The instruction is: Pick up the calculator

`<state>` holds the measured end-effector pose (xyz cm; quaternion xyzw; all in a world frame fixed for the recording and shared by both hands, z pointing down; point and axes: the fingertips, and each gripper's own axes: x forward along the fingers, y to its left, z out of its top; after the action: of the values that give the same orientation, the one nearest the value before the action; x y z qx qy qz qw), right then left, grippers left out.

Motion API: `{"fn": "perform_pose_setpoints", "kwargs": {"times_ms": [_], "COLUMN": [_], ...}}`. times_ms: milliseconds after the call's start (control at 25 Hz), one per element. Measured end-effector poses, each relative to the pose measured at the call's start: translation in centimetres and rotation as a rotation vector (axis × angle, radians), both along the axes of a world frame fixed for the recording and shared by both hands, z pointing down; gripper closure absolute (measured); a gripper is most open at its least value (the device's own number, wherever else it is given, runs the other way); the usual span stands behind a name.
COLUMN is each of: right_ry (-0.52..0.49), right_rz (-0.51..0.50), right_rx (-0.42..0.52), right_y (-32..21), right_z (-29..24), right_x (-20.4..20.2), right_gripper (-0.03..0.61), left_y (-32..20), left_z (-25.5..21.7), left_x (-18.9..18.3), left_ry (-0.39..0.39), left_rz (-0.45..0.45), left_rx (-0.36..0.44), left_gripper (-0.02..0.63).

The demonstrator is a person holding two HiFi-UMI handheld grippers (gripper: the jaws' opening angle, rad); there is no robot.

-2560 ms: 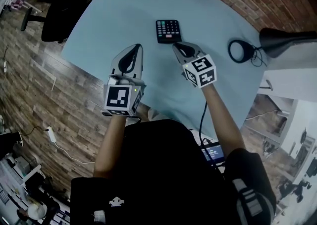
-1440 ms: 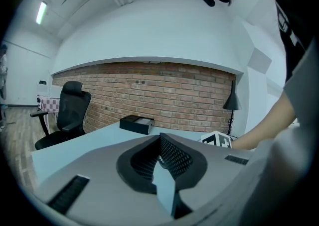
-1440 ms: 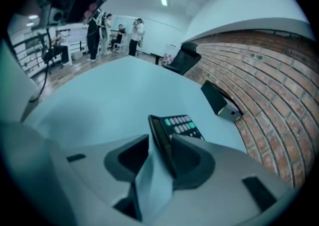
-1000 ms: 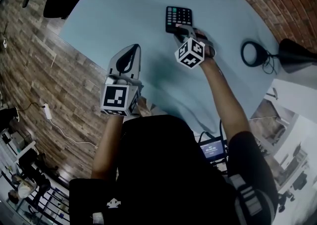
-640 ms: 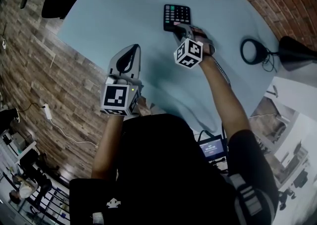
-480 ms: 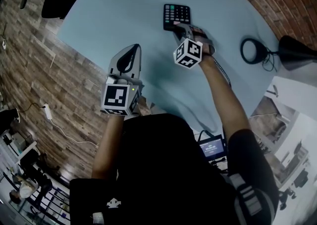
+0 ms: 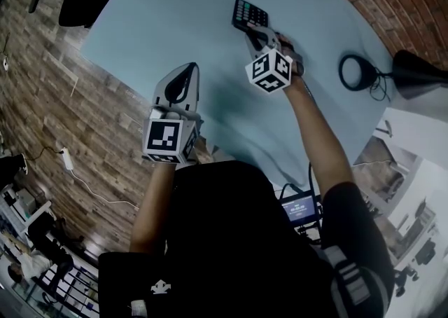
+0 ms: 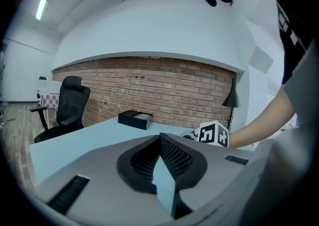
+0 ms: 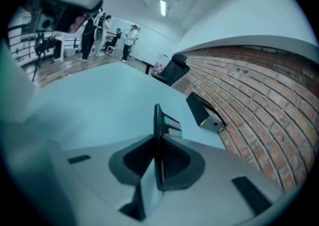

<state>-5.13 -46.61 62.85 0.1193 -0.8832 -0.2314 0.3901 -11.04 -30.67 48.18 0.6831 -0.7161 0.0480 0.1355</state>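
Calculator (image 7: 250, 14) sits edge-on between the right gripper's (image 7: 253, 31) jaws, which have just closed onto it; the left gripper's (image 7: 188, 66) jaws rest together.

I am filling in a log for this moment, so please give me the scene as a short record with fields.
right gripper: shut on the calculator; its jaws have just been closing
calculator: near edge between the jaws, tilted over the light blue table
left gripper: shut, empty, apart from the calculator
also on table: black box, desk lamp
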Motion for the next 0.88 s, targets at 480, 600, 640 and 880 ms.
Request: {"fn": "perform_pose_setpoints", "kwargs": {"times_ms": [480, 600, 640, 880], "right_ry": [-0.157, -0.213, -0.238, -0.375], "right_rz": [0.087, 0.118, 0.129, 0.177], "right_rx": [-0.128, -0.172, -0.192, -0.285], "right_y": [0.8, 0.9, 0.9, 1.7], "right_z": [-2.8, -3.7, -4.1, -7.3], "right_x": [-0.6, -0.6, -0.6, -0.5], "right_gripper": [0.531, 0.531, 0.531, 0.531], "left_y": [0.2, 0.3, 0.3, 0.3], "left_z": [-0.4, -0.5, -0.6, -1.3], "left_x": [-0.2, -0.2, -0.2, -0.4], "left_ry": [-0.002, -0.001, -0.002, -0.008], "left_rz": [0.001, -0.003, -0.003, -0.003], "left_rx": [0.01, 0.016, 0.018, 0.03], "left_gripper": [0.606, 0.606, 0.606, 0.606]}}
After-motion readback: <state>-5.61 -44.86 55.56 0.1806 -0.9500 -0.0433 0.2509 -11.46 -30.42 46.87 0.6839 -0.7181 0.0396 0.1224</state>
